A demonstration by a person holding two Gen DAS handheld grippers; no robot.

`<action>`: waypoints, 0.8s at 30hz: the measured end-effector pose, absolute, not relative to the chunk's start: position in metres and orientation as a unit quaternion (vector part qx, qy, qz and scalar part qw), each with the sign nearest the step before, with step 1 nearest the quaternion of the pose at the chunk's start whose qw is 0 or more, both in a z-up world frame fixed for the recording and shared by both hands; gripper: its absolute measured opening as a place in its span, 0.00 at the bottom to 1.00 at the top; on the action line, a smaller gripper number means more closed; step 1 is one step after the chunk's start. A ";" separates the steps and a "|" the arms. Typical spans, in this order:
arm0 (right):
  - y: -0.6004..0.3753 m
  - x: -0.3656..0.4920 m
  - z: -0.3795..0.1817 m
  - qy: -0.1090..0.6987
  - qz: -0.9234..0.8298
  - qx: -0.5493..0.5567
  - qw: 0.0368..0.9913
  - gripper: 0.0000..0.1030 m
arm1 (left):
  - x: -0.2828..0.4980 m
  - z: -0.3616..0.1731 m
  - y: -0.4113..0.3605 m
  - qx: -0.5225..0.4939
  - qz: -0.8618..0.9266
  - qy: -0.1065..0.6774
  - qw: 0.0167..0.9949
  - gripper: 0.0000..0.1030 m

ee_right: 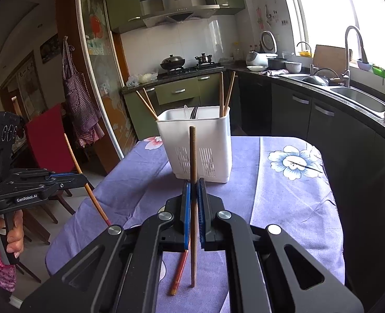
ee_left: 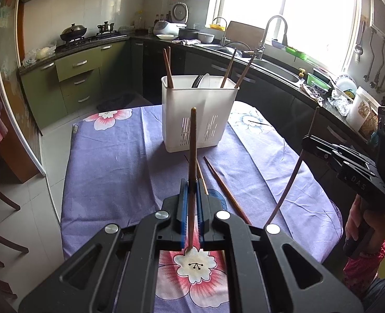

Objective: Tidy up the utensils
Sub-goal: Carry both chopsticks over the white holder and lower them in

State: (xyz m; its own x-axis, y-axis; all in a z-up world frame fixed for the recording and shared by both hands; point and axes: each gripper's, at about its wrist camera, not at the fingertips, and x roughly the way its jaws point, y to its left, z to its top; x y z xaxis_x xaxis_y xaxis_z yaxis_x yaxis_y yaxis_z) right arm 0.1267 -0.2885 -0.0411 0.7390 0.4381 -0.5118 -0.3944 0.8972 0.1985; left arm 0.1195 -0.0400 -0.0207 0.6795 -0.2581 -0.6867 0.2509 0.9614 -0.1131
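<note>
My left gripper (ee_left: 191,182) and right gripper (ee_right: 193,185) each clamp one chopstick (ee_left: 193,140) upright. The white basket (ee_left: 199,120) stands ahead on the desk (ee_left: 109,161), with clear cloth between.

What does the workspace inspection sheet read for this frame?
Surface: purple floral tablecloth covering the table.
Job's things: white utensil caddy holding chopsticks and dark utensils; loose chopsticks on the cloth.
Clutter: nothing seen on the table.
Grippers: left tongs shut on a brown chopstick; right tongs shut on another chopstick.
Cables: nothing seen.
Surroundings: kitchen counter with sink, stove with wok, bright window.
</note>
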 end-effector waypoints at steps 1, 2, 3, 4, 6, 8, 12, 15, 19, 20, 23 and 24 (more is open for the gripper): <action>-0.288 0.126 -0.040 0.282 0.223 0.037 0.932 0.06 | 0.118 -0.019 -0.041 -0.004 -0.140 0.374 0.917 0.06; -0.288 0.126 -0.038 0.280 0.222 0.035 0.933 0.06 | 0.117 -0.017 -0.041 -0.003 -0.141 0.372 0.918 0.06; -0.287 0.126 -0.037 0.279 0.221 0.034 0.934 0.06 | 0.116 -0.016 -0.042 -0.002 -0.142 0.370 0.918 0.06; -0.286 0.126 -0.034 0.277 0.222 0.033 0.934 0.06 | 0.115 -0.014 -0.043 -0.002 -0.143 0.368 0.919 0.06; -0.285 0.127 -0.030 0.273 0.222 0.029 0.936 0.06 | 0.114 -0.011 -0.043 -0.002 -0.145 0.364 0.920 0.06; -0.284 0.129 -0.024 0.269 0.221 0.025 0.937 0.06 | 0.114 -0.008 -0.044 -0.002 -0.145 0.360 0.921 0.06; -0.282 0.133 -0.013 0.261 0.224 0.020 0.939 0.06 | 0.116 0.000 -0.045 0.000 -0.148 0.353 0.924 0.06; -0.280 0.134 -0.002 0.252 0.227 0.015 0.941 0.06 | 0.118 0.006 -0.047 0.000 -0.152 0.349 0.925 0.06; -0.278 0.139 0.017 0.238 0.227 0.006 0.944 0.06 | 0.125 0.015 -0.050 -0.002 -0.158 0.346 0.925 0.06; -0.278 0.140 0.022 0.234 0.227 0.005 0.945 0.06 | 0.127 0.019 -0.051 -0.001 -0.159 0.344 0.926 0.06; -0.276 0.146 0.037 0.224 0.228 0.001 0.948 0.06 | 0.133 0.031 -0.054 0.002 -0.162 0.333 0.929 0.06; -0.275 0.149 0.042 0.222 0.229 0.001 0.948 0.06 | 0.135 0.035 -0.056 0.002 -0.163 0.329 0.930 0.06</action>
State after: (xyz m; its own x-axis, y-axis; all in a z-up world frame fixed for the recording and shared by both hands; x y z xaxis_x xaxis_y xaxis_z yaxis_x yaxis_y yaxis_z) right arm 0.1492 -0.2754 0.0422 0.7970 0.4342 -0.4198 -0.4332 0.8953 0.1034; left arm 0.1349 -0.0558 0.0351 0.7304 -0.3012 -0.6130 0.3045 0.9470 -0.1025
